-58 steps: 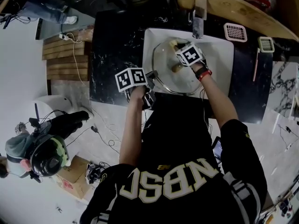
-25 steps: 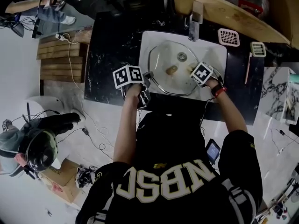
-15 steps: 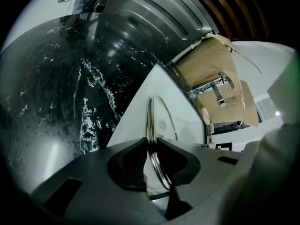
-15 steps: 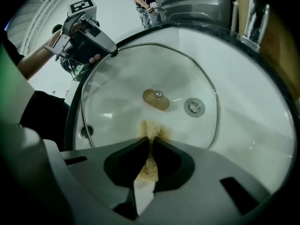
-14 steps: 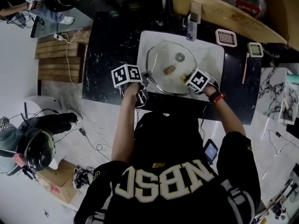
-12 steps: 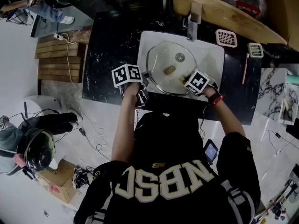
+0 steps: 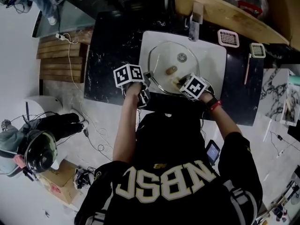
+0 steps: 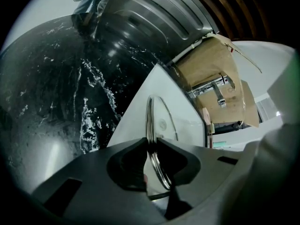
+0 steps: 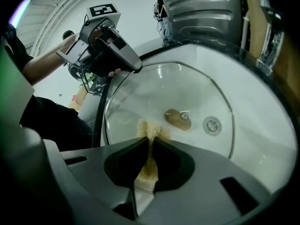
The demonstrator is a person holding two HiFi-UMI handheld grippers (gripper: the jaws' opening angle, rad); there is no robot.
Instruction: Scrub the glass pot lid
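Observation:
The glass pot lid (image 7: pixel 174 65) with its tan knob (image 7: pixel 171 70) lies tilted in the white sink (image 7: pixel 216 64). My left gripper (image 7: pixel 148 78) is shut on the lid's left metal rim (image 8: pixel 150 118), which runs between its jaws in the left gripper view. My right gripper (image 7: pixel 182 82) is at the lid's near edge, shut on a yellowish sponge (image 9: pixel 149 131) that presses on the glass (image 9: pixel 192 90). In the right gripper view the knob (image 9: pixel 178 118) lies just beyond the sponge, and the left gripper (image 9: pixel 135 68) grips the rim at upper left.
The faucet (image 7: pixel 195 17) stands behind the sink, with the drain (image 9: pixel 212 124) under the glass. Black marble counter (image 7: pixel 112 46) surrounds the basin. Two small strainers (image 7: pixel 228 37) (image 7: pixel 258 49) lie at the right. A person sits on the floor at lower left (image 7: pixel 37 149).
My right gripper has slid with the sponge from the lid's right side along its near edge toward the left. The left gripper and the lid have stayed put.

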